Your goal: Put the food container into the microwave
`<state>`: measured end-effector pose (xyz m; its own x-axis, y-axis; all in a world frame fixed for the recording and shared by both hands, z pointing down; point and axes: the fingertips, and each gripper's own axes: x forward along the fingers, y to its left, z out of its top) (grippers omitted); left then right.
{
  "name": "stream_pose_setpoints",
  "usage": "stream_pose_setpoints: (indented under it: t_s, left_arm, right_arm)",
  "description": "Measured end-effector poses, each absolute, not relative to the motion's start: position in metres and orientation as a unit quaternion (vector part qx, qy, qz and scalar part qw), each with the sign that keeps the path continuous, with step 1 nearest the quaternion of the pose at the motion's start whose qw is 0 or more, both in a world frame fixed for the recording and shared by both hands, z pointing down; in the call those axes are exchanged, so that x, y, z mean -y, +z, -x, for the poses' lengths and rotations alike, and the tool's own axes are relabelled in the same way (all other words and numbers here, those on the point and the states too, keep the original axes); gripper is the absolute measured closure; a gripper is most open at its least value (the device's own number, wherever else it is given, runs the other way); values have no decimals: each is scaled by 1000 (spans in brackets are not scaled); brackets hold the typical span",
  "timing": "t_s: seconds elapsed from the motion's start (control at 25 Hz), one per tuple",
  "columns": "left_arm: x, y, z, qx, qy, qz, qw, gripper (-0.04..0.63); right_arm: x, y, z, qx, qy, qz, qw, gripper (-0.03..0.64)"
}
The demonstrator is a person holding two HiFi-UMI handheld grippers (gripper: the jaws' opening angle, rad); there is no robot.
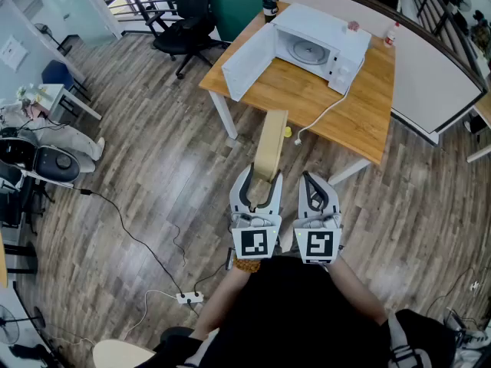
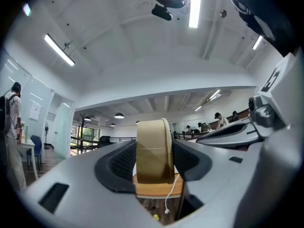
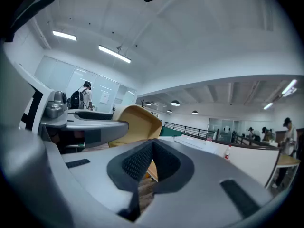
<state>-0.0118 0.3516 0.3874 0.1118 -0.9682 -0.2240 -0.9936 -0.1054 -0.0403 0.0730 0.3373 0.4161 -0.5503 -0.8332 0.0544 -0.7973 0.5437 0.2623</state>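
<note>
My left gripper (image 1: 259, 178) is shut on a tan paper food container (image 1: 269, 146), held on edge out in front of me above the floor. In the left gripper view the container (image 2: 154, 148) sits clamped between the two dark pads (image 2: 118, 163). My right gripper (image 1: 318, 181) is beside it, shut with nothing in it; its pads (image 3: 137, 163) meet in the right gripper view, where the container (image 3: 138, 122) shows to the left. The white microwave (image 1: 321, 48) stands on the wooden table (image 1: 360, 117) ahead, its door (image 1: 249, 61) swung wide open to the left.
The microwave's white cord (image 1: 322, 117) hangs off the table's front edge. A black office chair (image 1: 188, 21) stands left of the table and a white partition (image 1: 430, 71) runs behind it. A bottle (image 1: 393, 33) and a dark cup (image 1: 269, 8) are on the table. A power strip (image 1: 189, 298) lies on the floor.
</note>
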Motion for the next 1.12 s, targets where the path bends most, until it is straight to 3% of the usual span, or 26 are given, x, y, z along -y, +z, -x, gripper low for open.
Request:
stream_pose_setpoints:
  t_s: [1.12]
  left_arm:
    - [-307,404,-4,-649,79,755,47,353]
  right_arm:
    - [-288,443,-117,851,-45,-512,109,609]
